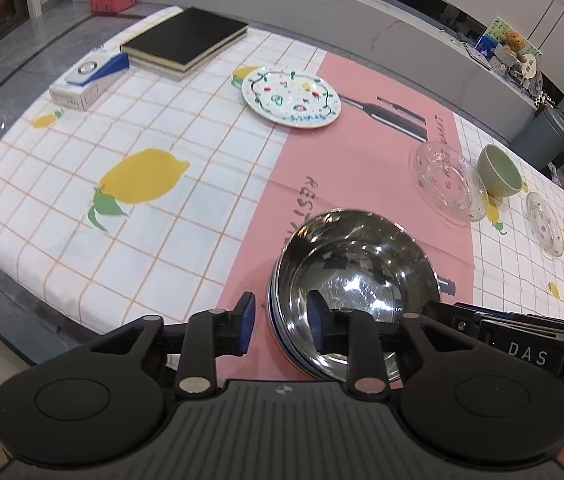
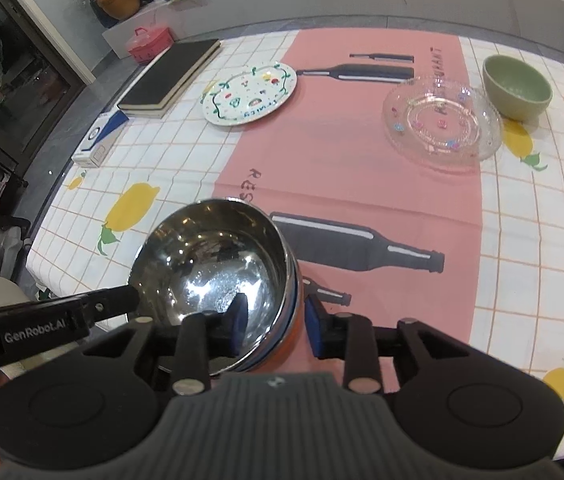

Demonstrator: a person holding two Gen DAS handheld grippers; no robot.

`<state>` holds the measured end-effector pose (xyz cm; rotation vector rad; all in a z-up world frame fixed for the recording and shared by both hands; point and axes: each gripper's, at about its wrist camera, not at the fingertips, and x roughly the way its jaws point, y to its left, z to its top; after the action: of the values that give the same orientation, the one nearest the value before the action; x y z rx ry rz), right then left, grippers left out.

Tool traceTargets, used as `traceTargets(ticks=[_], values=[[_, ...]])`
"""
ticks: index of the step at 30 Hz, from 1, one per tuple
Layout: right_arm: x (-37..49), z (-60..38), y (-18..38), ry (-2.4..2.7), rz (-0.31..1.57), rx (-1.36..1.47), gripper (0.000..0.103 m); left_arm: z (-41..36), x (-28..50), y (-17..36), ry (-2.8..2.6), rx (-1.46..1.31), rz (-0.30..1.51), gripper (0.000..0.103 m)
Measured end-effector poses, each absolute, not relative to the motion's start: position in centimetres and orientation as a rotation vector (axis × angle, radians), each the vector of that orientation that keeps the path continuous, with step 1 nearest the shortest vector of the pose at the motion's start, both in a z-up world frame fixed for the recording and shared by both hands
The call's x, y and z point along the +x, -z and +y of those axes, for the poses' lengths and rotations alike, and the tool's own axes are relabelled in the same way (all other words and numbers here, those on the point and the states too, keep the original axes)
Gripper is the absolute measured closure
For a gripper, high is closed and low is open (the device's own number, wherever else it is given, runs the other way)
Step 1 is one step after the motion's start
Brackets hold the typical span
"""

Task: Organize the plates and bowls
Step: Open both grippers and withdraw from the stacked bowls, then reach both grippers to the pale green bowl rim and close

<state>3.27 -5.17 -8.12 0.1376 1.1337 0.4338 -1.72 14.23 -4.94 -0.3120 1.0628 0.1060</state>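
Steel bowl: polished, mirror-bright inside, nested on a stack whose rims show blue edging and an orange wall; stands on the pink runner at the near edge of the tabletop.

Left tongs and right tongs: both spread, each straddling the bowl's rim, pads apparently not pressing.

Progress, judged: bowls partly stacked. Still loose: painted plate, glass plate, green bowl, small glass dish, well apart.
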Motion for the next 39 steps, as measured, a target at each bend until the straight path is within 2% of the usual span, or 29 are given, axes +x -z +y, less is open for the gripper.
traceTargets(ticks=[7, 9, 12, 26, 30, 39], values=[[3.9, -7.3, 6.7, -0.396, 1.088, 0.155, 0.056, 12.1, -0.7, 1.9, -0.056, -0.209, 0.985, 0.057], [4.2, -8.4, 6.2, -0.371, 1.069, 0.162, 0.049, 11.2, 0.0, 0.9, -0.024, -0.190, 0.963, 0.057], [4.8, -10.6, 5.6, -0.325, 1.043, 0.169, 0.044, 9.2, 1.2, -0.3, 0.033, -0.158, 0.937, 0.056], [9.4, -21.9, 3.3, -0.103, 0.930, 0.239, 0.043, -2.8, 8.8, -4.0, 0.304, -0.001, 0.898, 0.055], [11.1, -24.2, 2.9, -0.055, 0.897, 0.235, 0.043, -5.8, 11.3, -3.7, 0.385, 0.010, 0.897, 0.051], [16.3, -28.4, 4.6, 0.022, 0.905, 0.274, 0.043, -10.1, 17.7, -0.7, 0.406, 0.093, 0.943, 0.050]])
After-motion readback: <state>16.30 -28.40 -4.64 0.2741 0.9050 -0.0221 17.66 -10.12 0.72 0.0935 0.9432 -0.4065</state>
